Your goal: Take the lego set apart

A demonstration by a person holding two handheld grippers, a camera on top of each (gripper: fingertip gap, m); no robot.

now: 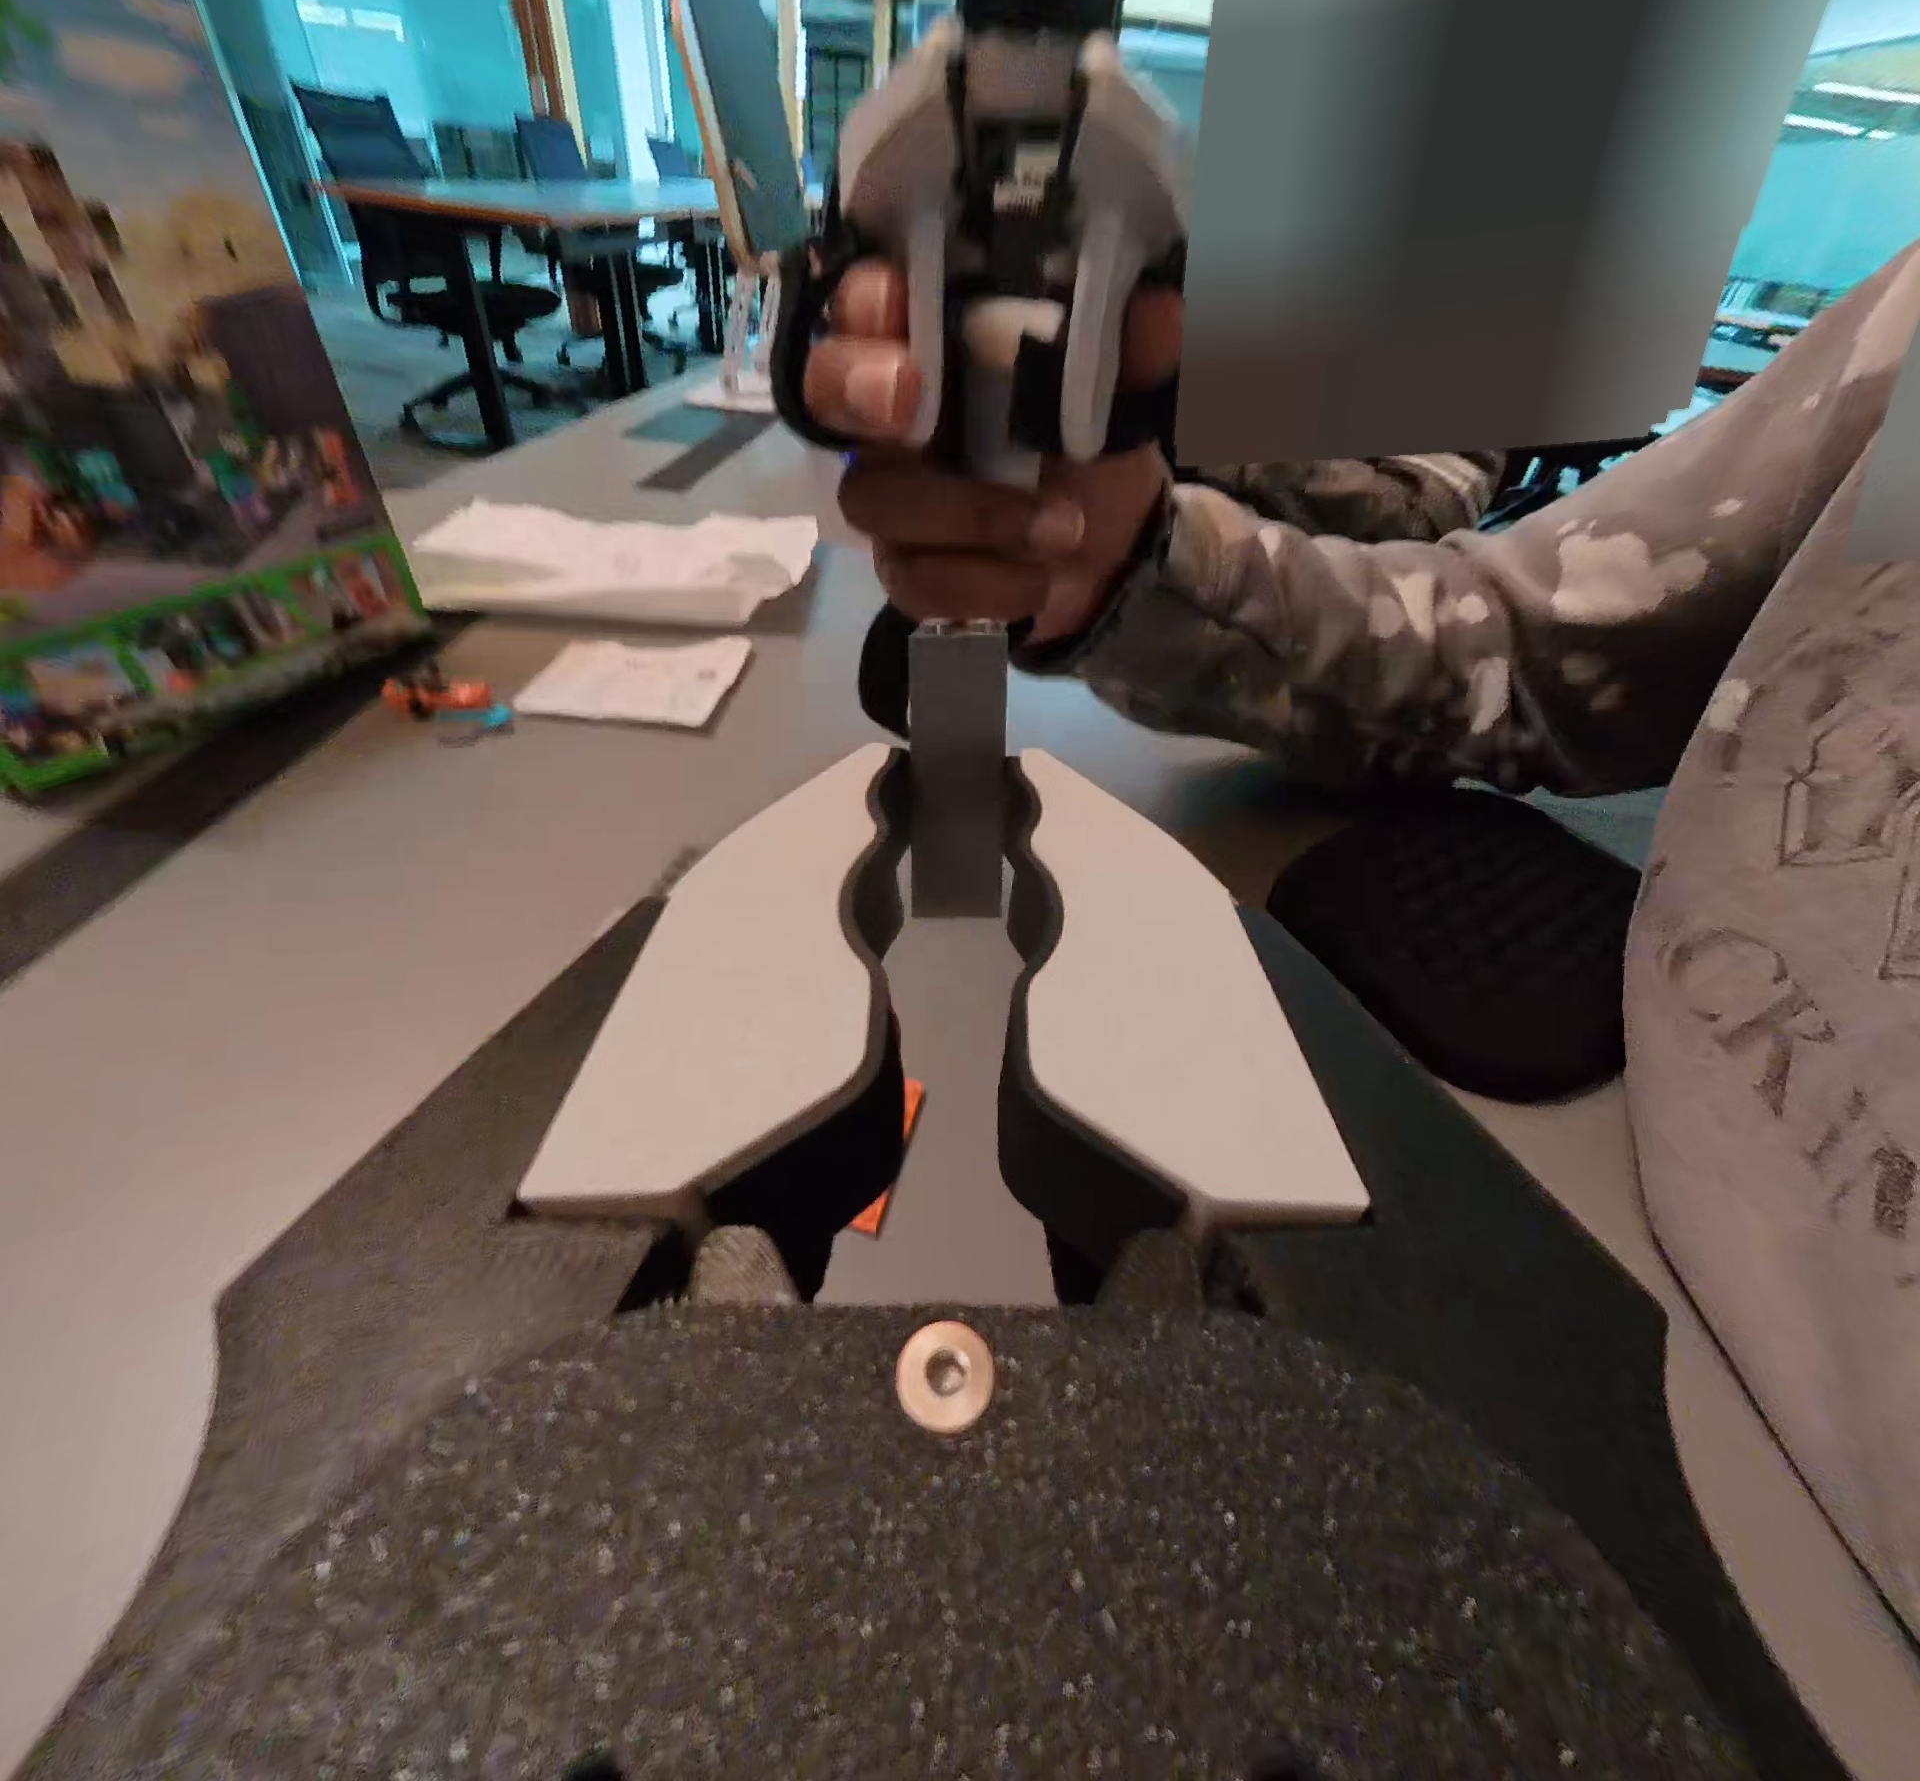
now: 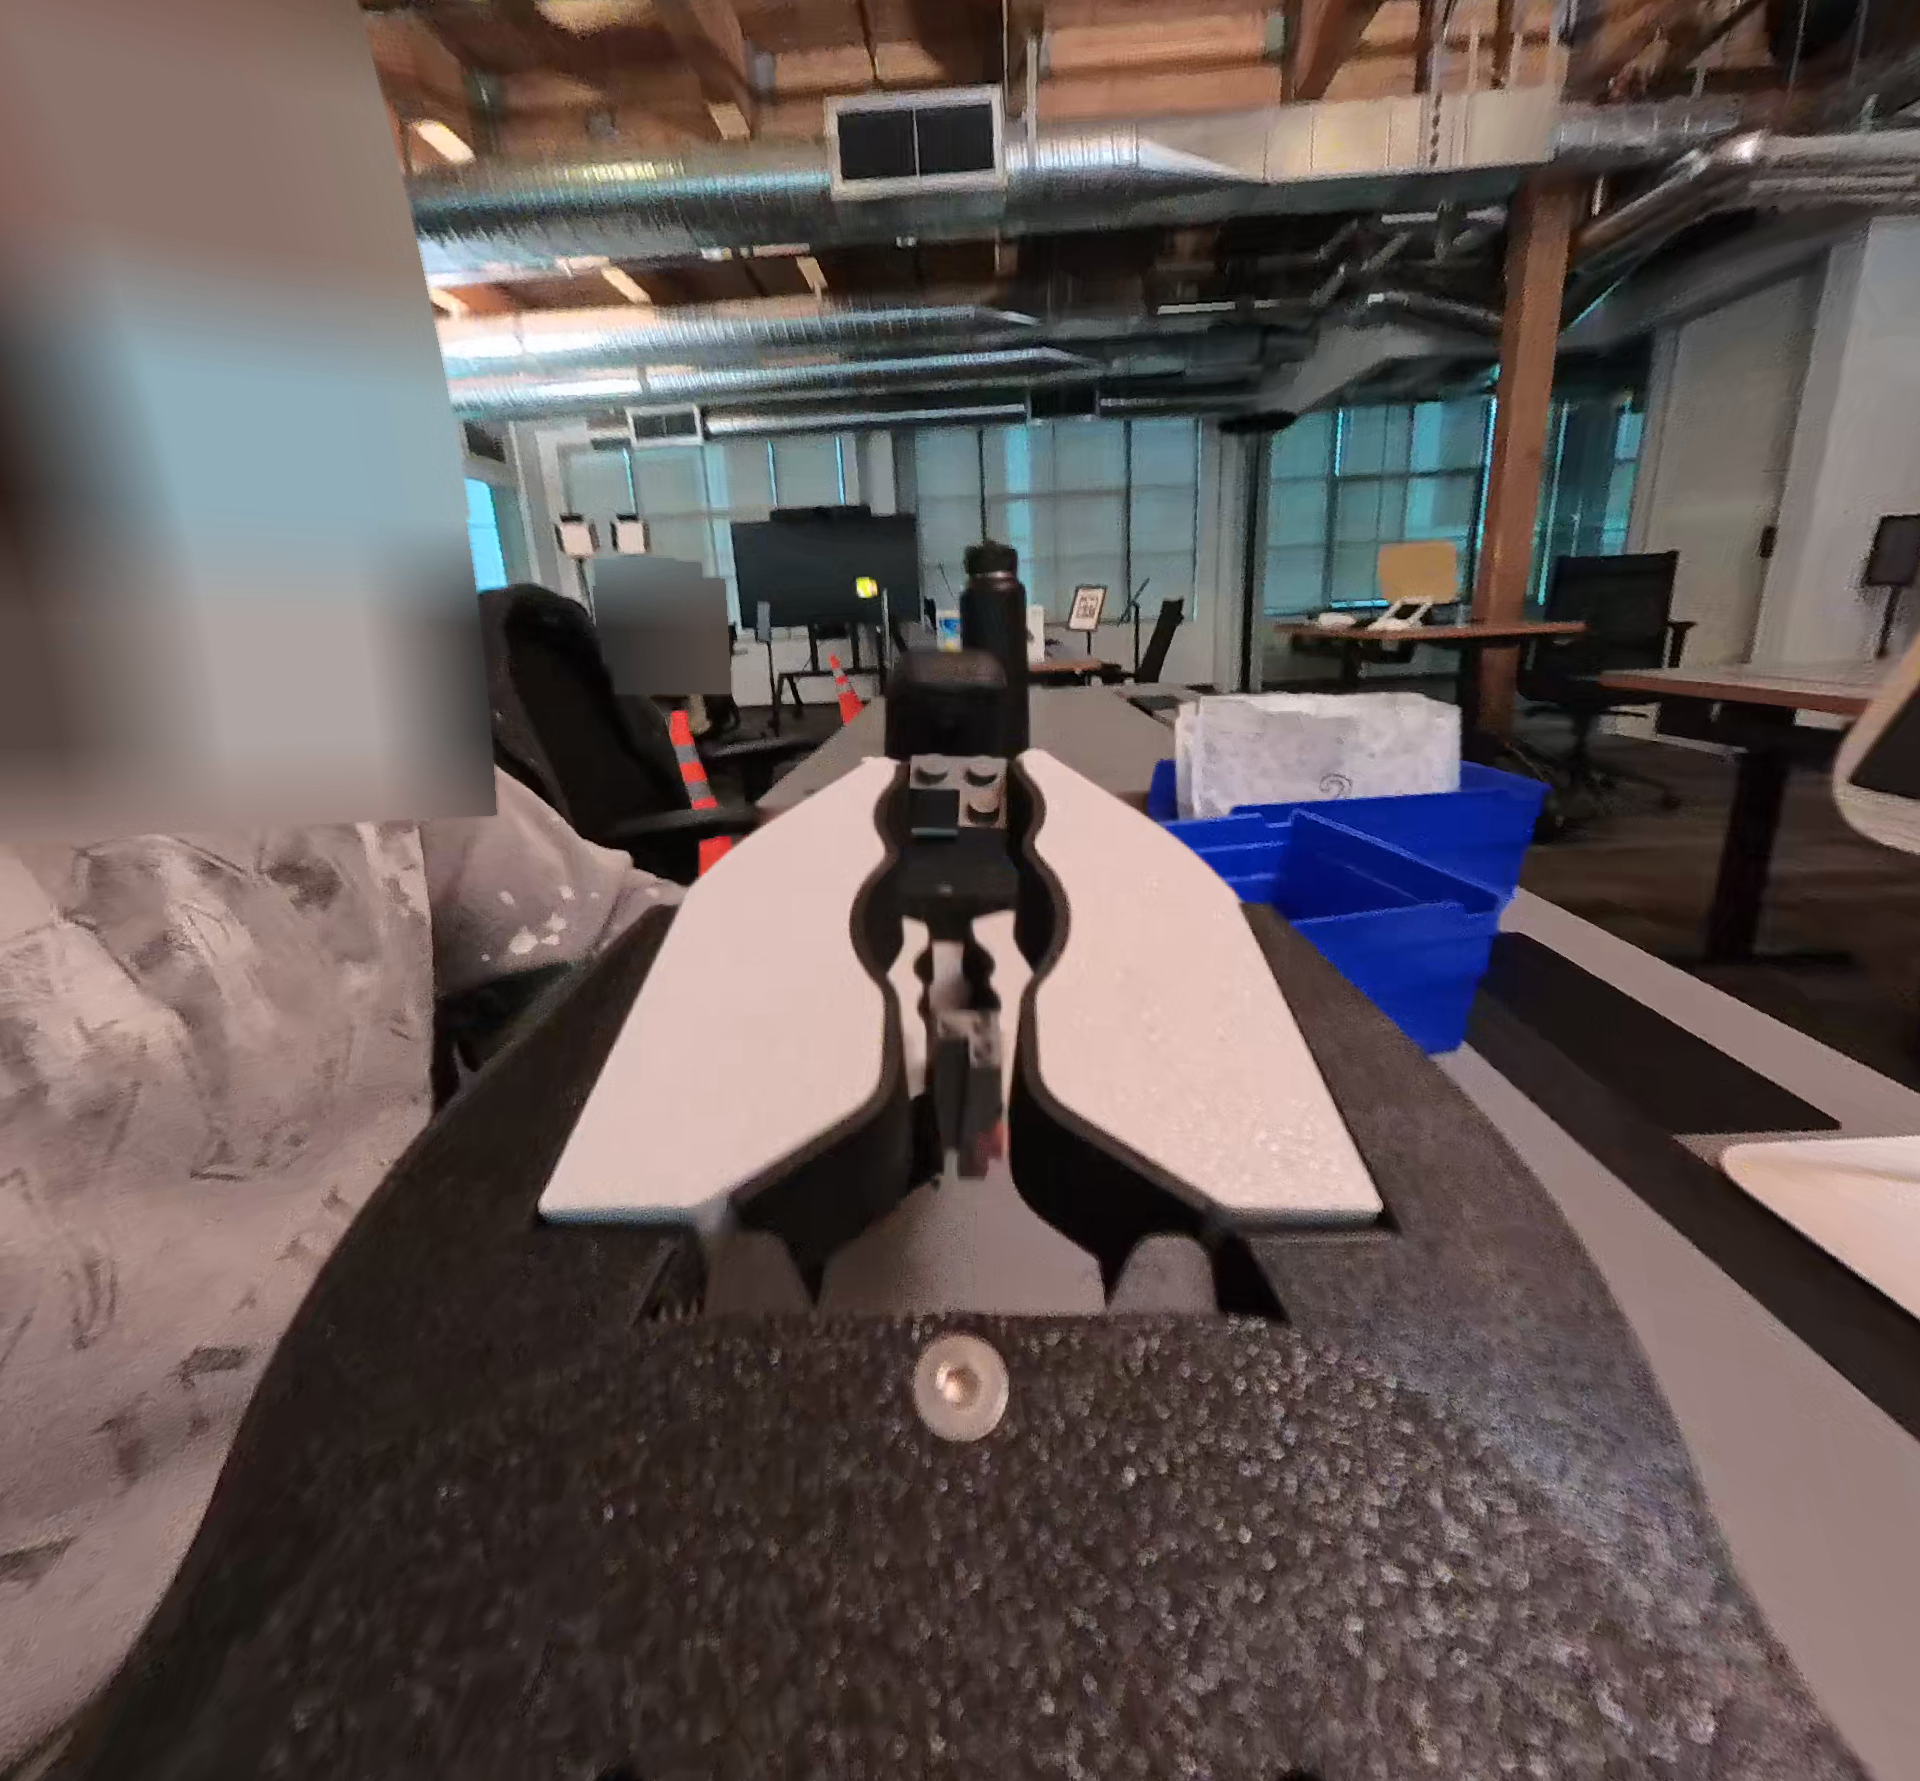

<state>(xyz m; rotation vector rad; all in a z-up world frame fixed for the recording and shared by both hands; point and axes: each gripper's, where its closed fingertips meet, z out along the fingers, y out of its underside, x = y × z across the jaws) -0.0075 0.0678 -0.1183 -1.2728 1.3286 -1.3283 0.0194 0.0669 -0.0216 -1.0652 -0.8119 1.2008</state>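
Grey plastic dominates the left wrist view; at far left of the frame the printed set box (image 1: 177,443) stands on the table (image 1: 260,983), with a small orange piece (image 1: 442,695) and papers (image 1: 623,557) just right of it; at centre my left gripper (image 1: 957,827) is clenched on a tall grey brick (image 1: 957,775), held upright so its studs face the right gripper (image 1: 1013,277), which hangs above, gripped by a hand (image 1: 997,536). In the right wrist view, my right gripper (image 2: 956,827) grasps a dark studded lego assembly (image 2: 954,812) at centre, presumably braced for pulling apart; blue bins (image 2: 1382,890) wait at right, likely for loose parts.
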